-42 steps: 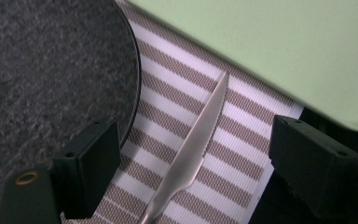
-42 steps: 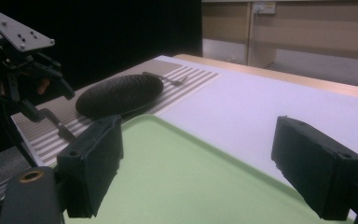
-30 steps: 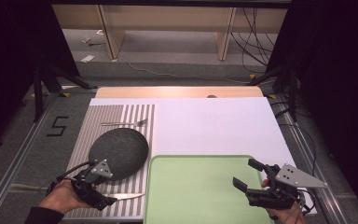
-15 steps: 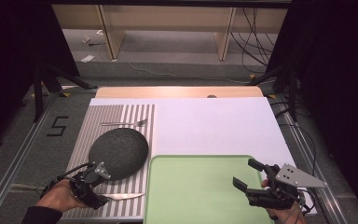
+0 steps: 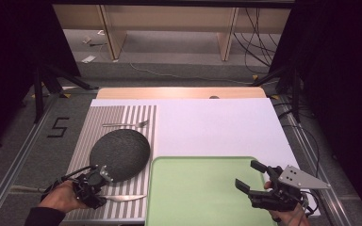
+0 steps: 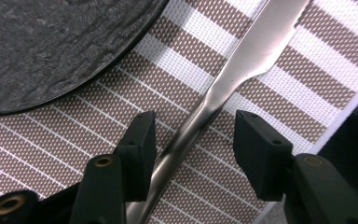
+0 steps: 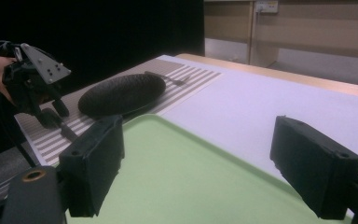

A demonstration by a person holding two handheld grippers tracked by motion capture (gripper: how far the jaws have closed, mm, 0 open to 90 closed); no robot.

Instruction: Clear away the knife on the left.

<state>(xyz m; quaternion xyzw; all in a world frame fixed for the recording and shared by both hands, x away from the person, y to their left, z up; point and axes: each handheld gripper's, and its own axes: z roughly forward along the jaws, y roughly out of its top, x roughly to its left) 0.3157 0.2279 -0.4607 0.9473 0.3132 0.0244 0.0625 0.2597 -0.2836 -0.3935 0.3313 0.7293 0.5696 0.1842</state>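
A silver table knife (image 5: 122, 198) lies on the striped placemat (image 5: 122, 115) near the table's front edge. My left gripper (image 5: 95, 197) points down over its handle. In the left gripper view the knife (image 6: 223, 84) runs between the jaws of my left gripper (image 6: 193, 135). The jaws have just been closing: the left one is at the handle, while the right one stands off with a gap. My right gripper (image 5: 249, 175) hovers wide open over the green tray (image 5: 193, 188), with nothing between its jaws (image 7: 198, 154).
A dark grey stone plate (image 5: 120, 153) sits on the placemat just behind the knife, and a fork (image 5: 125, 124) lies beyond it. A white mat (image 5: 217, 127) covers the middle and right of the table. The table's front edge is close to the left hand.
My left gripper has sunk a little onto the knife handle and its jaws have narrowed around it. The right gripper has kept still.
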